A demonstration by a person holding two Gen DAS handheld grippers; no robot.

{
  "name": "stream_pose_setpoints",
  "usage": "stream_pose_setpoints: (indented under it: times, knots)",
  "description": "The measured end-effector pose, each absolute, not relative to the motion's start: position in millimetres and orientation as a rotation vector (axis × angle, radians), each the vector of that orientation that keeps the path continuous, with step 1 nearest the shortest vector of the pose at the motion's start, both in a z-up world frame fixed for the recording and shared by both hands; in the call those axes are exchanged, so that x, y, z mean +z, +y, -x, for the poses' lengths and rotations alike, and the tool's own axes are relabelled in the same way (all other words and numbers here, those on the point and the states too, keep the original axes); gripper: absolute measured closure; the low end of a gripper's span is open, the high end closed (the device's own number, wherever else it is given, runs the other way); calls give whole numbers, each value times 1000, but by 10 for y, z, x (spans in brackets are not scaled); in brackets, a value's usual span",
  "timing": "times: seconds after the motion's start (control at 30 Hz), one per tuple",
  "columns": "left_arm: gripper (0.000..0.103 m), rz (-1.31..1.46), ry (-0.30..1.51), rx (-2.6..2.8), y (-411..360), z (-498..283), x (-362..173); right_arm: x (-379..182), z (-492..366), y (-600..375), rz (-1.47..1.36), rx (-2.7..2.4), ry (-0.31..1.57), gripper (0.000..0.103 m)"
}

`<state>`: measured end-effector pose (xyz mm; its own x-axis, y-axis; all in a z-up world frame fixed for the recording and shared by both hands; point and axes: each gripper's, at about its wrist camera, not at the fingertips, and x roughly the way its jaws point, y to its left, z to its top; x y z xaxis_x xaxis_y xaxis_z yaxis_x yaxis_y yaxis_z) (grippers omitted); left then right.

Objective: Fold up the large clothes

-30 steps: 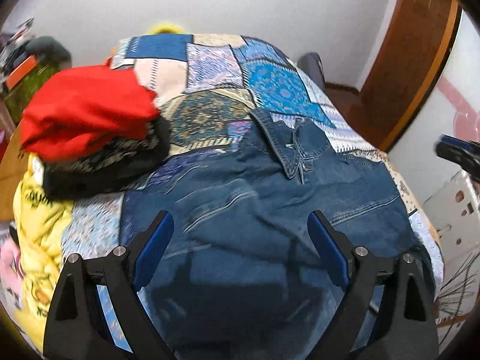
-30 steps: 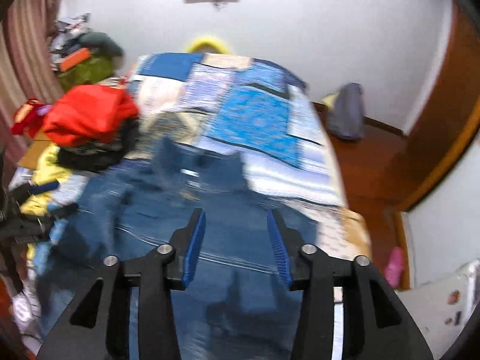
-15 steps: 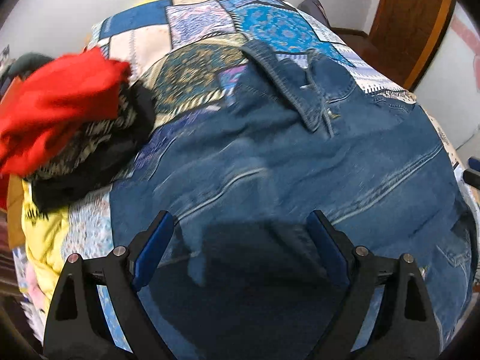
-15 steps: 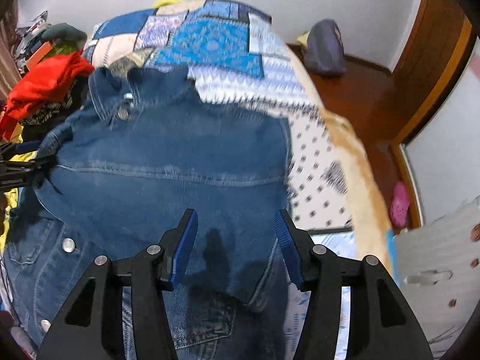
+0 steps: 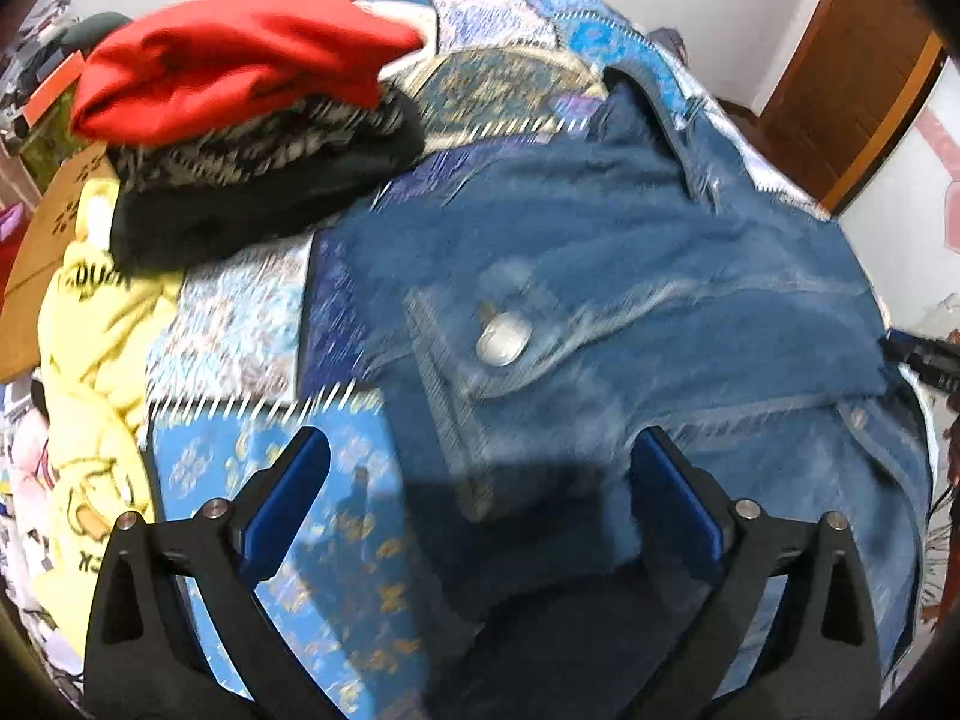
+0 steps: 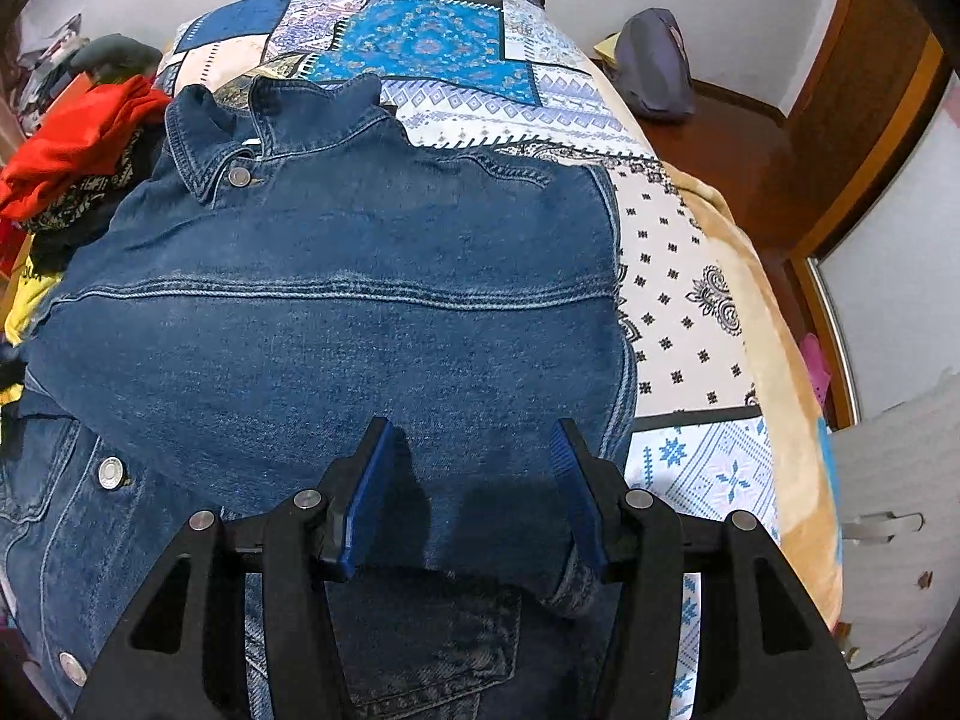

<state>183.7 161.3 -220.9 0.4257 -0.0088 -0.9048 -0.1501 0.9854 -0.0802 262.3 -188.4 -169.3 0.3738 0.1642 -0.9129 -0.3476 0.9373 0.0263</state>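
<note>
A blue denim jacket (image 6: 336, 300) lies on the patchwork bedspread, collar toward the far end, with one side folded over its front. It also shows, blurred, in the left wrist view (image 5: 600, 276), where a pocket flap with a metal button (image 5: 503, 345) faces me. My left gripper (image 5: 480, 498) is open and empty, low over the jacket's left edge and the bedspread. My right gripper (image 6: 474, 492) is open and empty, just above the folded denim near the jacket's lower right part.
A pile of folded clothes, red on top (image 5: 240, 54) and black below, sits at the bed's left, with yellow cloth (image 5: 90, 324) beneath. The bedspread (image 6: 678, 300) lies bare right of the jacket. A grey bag (image 6: 654, 66) lies on the wooden floor by a door.
Both grippers have dropped closer to the jacket. The left view has swung left and nearer the clothes pile, now showing a pocket button. The right gripper has opened a little wider.
</note>
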Motion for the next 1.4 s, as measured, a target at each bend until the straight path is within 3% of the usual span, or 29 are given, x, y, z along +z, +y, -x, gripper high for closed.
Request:
stream_pose_setpoints:
  times: [0.2, 0.57, 1.07, 1.17, 1.2, 1.27, 1.33, 1.37, 1.4]
  knots:
    - [0, 101, 1138, 161, 1745, -1706, -2205, -1599, -2635, -1853, 216, 329, 1131, 53]
    - [0, 254, 981, 212, 2249, -1915, -1717, -1266, -2901, -1867, 167, 322, 1025, 53]
    - [1, 504, 1078, 97, 2515, -2596, -2530, -1804, -3651, -2063, 61, 220, 1142, 53]
    - [7, 675, 1105, 53, 2645, -2677, -2785, -1844, -3759, -2107, 20, 233, 1127, 54]
    - [17, 730, 1124, 24, 2666, -2707, -2875, -1861, -3799, -2116, 3, 240, 1125, 54]
    - [19, 780, 1140, 26, 2686, -2759, -2992, -1904, -3871, -2131, -30, 248, 1126, 54]
    - [26, 767, 1116, 28, 2679, -2794, -2972, -1962, -3922, -2139, -50, 236, 1123, 59]
    - [29, 751, 1107, 28, 2664, -2810, -2938, -1999, -3944, -2132, -57, 241, 1135, 68]
    - [37, 735, 1100, 33, 2652, -2818, -2910, -2039, -3961, -2130, -66, 250, 1142, 70]
